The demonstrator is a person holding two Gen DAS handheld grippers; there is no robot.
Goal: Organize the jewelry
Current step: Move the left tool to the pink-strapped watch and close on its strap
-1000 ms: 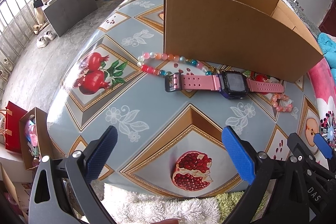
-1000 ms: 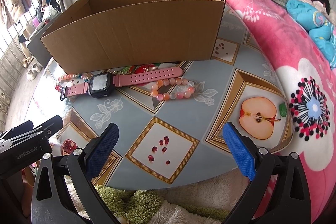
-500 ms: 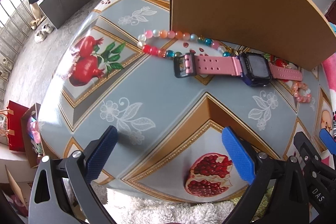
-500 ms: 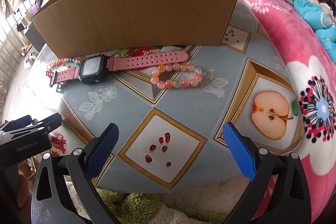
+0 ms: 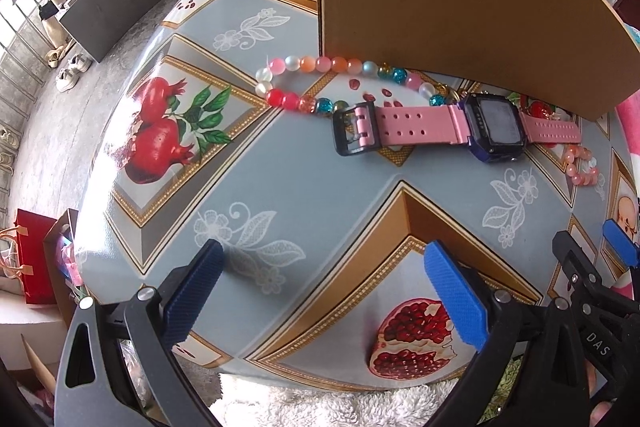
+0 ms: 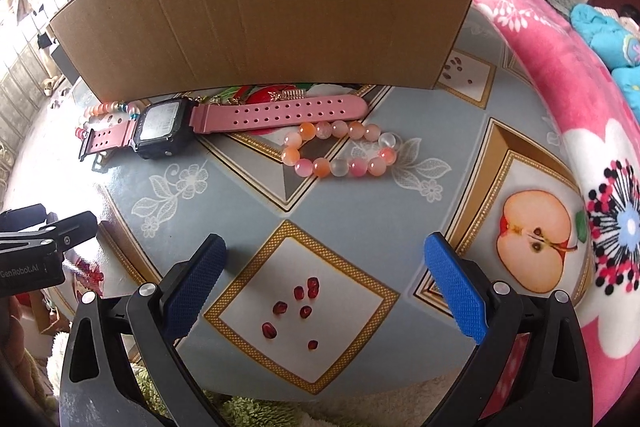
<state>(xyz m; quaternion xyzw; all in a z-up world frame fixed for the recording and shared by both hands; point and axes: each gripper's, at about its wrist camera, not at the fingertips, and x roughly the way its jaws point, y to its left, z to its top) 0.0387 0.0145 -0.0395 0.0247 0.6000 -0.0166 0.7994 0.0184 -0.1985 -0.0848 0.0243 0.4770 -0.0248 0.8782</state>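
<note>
Fruit-patterned cloth covers the surface (image 5: pixel 280 163), where a cardboard box (image 6: pixel 272 11) stands upright. Just in front of the box lies a pink watch (image 6: pixel 200 125), strap laid flat. A multicoloured bead bracelet (image 5: pixel 320 79) lies at the box's left corner, partly under the watch's buckle end. A peach bracelet (image 6: pixel 340 149) sits just in front of the watch's long strap. Left gripper (image 5: pixel 324 291) and right gripper (image 6: pixel 326 285) both hover wide and empty, short of the jewelry.
</note>
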